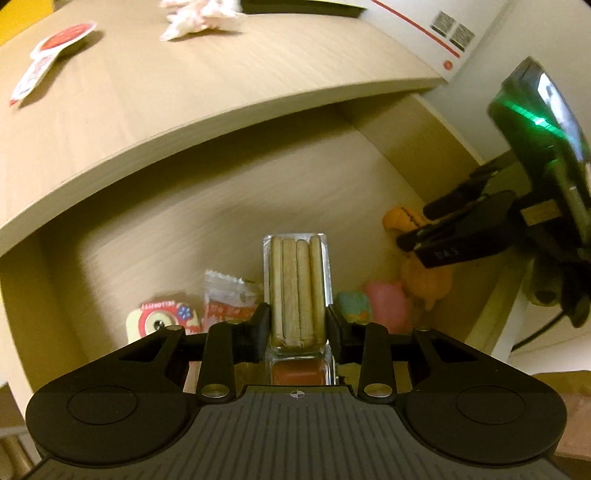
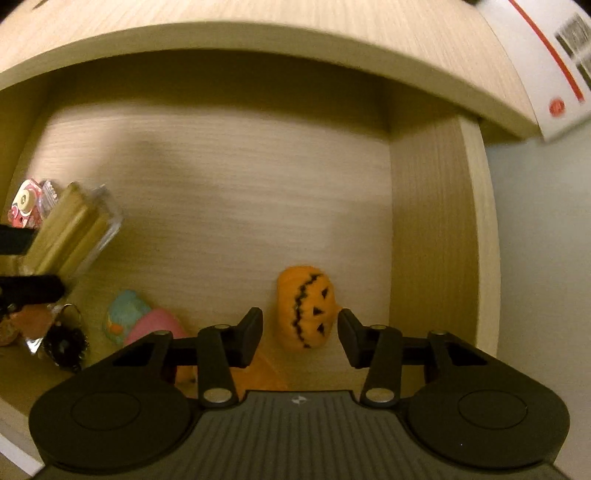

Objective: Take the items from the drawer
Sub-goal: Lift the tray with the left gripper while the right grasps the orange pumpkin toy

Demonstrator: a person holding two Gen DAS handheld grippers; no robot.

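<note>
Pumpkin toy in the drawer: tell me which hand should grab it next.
Right. The right gripper already straddles the pumpkin toy, its jaws apart on either side. The left gripper is busy, clamped on a clear pack of sticks.

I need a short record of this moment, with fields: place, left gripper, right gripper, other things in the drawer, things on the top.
place: open wooden drawer under a wooden top
left gripper: shut on a clear pack of sticks
right gripper: open, with the pumpkin toy between its fingers; pads not pressing it
other things in drawer: pink toy, light blue toy, round sticker, small sachet
on top: red and white packet, white box
</note>
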